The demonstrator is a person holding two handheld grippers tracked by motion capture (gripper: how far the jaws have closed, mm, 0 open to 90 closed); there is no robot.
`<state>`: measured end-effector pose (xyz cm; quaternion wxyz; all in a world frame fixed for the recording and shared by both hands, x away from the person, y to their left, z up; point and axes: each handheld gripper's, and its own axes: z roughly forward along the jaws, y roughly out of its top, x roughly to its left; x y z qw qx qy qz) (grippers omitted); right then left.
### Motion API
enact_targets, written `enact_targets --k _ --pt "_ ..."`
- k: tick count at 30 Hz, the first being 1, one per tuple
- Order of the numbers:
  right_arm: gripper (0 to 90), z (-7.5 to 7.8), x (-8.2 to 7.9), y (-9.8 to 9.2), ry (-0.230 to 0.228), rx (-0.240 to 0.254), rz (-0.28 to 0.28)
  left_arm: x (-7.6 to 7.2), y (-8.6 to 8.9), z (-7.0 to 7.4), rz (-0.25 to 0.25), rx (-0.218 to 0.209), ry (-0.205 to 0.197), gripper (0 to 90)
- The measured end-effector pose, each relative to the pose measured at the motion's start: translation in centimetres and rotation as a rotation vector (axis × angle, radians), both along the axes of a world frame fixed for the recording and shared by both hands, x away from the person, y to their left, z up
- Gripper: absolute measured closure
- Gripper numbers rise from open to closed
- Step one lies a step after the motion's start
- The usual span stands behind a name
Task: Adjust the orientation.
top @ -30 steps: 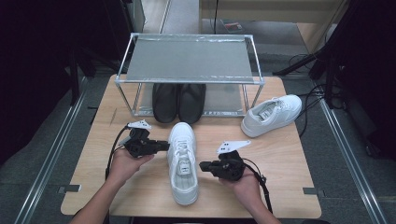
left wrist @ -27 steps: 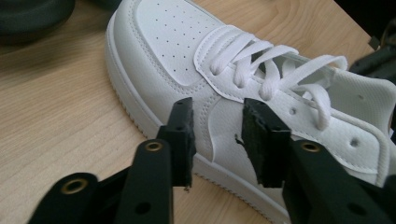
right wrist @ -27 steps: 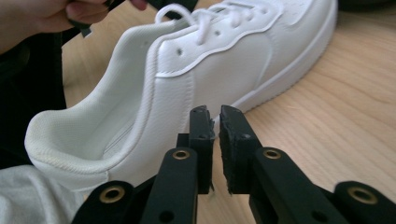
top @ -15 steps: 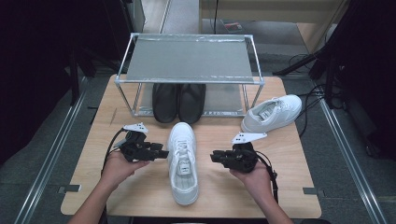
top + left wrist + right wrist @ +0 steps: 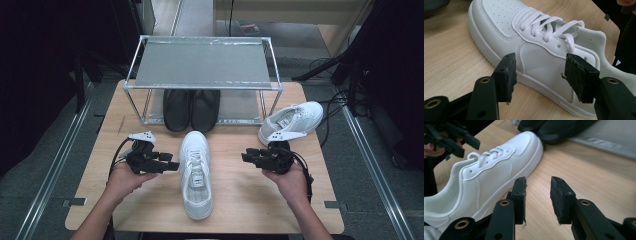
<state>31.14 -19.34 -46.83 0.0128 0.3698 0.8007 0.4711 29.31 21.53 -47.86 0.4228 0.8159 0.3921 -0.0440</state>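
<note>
Here the left tongs (image 5: 172,166) stand with jaws wide apart, just opened, nothing pinched, close beside the white shoe (image 5: 196,172) on its left. The right tongs (image 5: 246,156) have also just been opening, jaws apart and empty, off the shoe's right side. The shoe lies on the table (image 5: 240,200), toe toward the black shoes (image 5: 191,109) under the rack (image 5: 202,62); a second white shoe (image 5: 292,120) lies well to its right.

Left gripper (image 5: 172,166) and right gripper (image 5: 246,157) — fingers just opening.

Wooden table (image 5: 240,200), grey floor (image 5: 45,170), seemingly dim surroundings.
</note>
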Motion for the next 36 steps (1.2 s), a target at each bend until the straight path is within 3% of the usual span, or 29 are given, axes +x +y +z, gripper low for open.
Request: enact_targets --k 7,12,26,32,36 --pt "66.4 1.0 1.4 -2.2 -0.005 -0.016 -0.046 0.1 -0.3 0.1 -0.003 0.000 -0.003 42.7" --pt "65.7 1.3 2.6 -3.8 -0.016 -0.026 -0.086 0.0 -0.4 0.3 -0.015 0.013 -0.040 42.7" --pt "62.7 2.8 6.4 -6.4 -0.025 -0.053 -0.183 0.1 -0.3 0.2 -0.021 0.001 -0.032 42.3" --pt "58.6 2.2 7.8 -6.5 -0.033 -0.069 -0.213 0.1 -0.2 0.1 -0.019 0.004 -0.030 42.3" --pt "58.2 1.2 8.6 -6.2 -0.007 -0.086 -0.230 0.2 -0.2 0.1 -0.017 0.006 -0.025 42.3"
